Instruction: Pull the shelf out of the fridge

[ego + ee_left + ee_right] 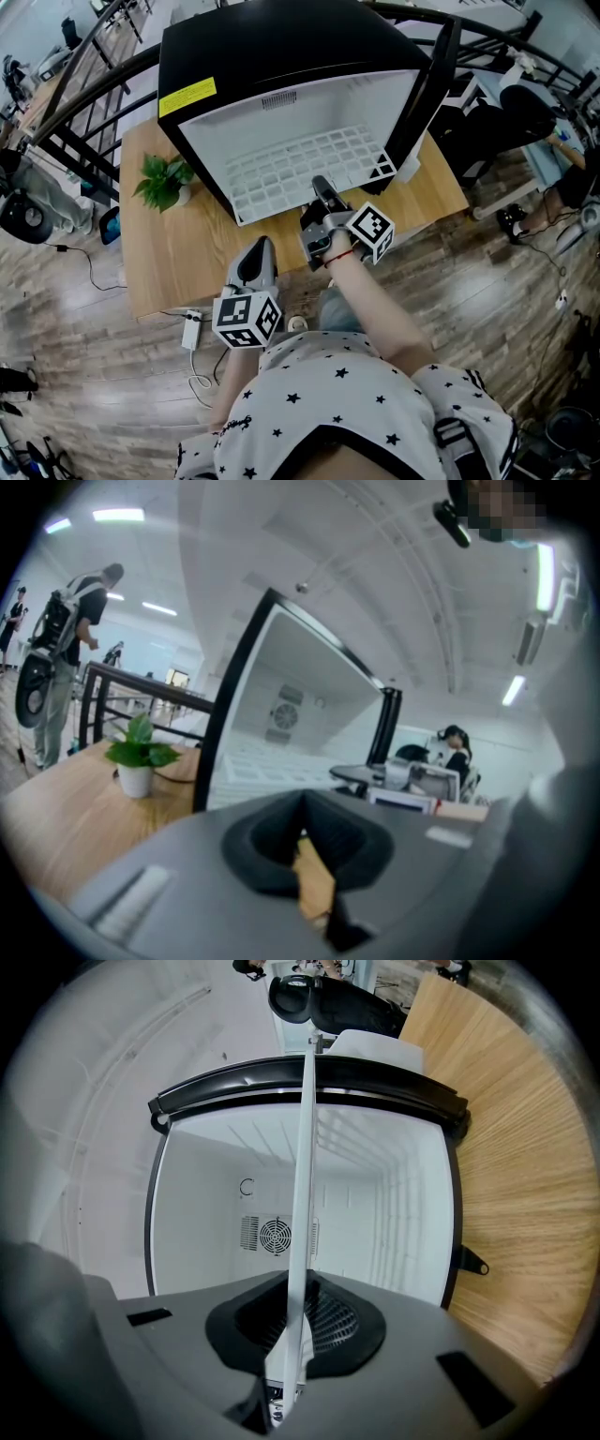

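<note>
A black mini fridge point(281, 47) stands open on a wooden table point(178, 262), its white inside facing me. The white grid shelf point(291, 169) lies flat in it and reaches the front opening. My right gripper point(321, 190) is shut on the shelf's front edge. In the right gripper view the shelf point(302, 1194) runs edge-on as a thin white strip between the jaws of the right gripper point(289, 1354), with the fridge's back wall and fan vent point(275, 1235) behind. My left gripper point(261, 246) hangs back over the table's near part, shut and empty. In its own view the left gripper point(314, 874) faces the fridge point(281, 705).
A small potted plant point(164, 183) stands on the table left of the fridge. The fridge door point(441, 66) stands open at the right. A white plug point(191, 330) hangs by the table's near edge. Black railings and office desks lie behind; a person point(70, 639) stands far left.
</note>
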`<state>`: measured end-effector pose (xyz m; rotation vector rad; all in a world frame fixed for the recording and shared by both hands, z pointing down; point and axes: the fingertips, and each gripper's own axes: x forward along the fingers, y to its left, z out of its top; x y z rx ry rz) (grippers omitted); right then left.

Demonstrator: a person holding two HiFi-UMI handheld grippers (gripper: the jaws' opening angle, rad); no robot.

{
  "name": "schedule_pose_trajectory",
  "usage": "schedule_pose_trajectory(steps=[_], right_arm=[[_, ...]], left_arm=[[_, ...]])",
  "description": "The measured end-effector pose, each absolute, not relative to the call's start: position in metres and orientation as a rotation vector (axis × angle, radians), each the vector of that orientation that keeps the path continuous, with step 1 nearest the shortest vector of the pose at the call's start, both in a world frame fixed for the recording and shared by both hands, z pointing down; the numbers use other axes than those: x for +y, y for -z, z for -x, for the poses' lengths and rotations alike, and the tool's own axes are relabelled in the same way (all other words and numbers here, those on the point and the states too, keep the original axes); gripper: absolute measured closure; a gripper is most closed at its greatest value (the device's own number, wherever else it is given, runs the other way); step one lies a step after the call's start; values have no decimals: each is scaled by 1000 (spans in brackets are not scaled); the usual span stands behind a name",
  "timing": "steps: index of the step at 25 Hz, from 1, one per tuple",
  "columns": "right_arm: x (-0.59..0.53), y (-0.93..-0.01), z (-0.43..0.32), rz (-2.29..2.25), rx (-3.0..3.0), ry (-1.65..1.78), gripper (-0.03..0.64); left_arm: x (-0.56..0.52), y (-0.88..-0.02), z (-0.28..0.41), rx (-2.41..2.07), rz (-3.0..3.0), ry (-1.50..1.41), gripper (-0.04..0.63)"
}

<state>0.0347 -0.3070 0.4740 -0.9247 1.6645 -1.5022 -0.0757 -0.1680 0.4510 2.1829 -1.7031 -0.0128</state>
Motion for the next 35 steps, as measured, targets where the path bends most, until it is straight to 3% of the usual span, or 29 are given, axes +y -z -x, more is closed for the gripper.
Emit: schedule_pose_trajectory(steps=[35], right_arm=[[-268,-474,-50,934,1641,1497,578]], left_arm=[[-149,-463,77,-1644,-2203,-19,588]])
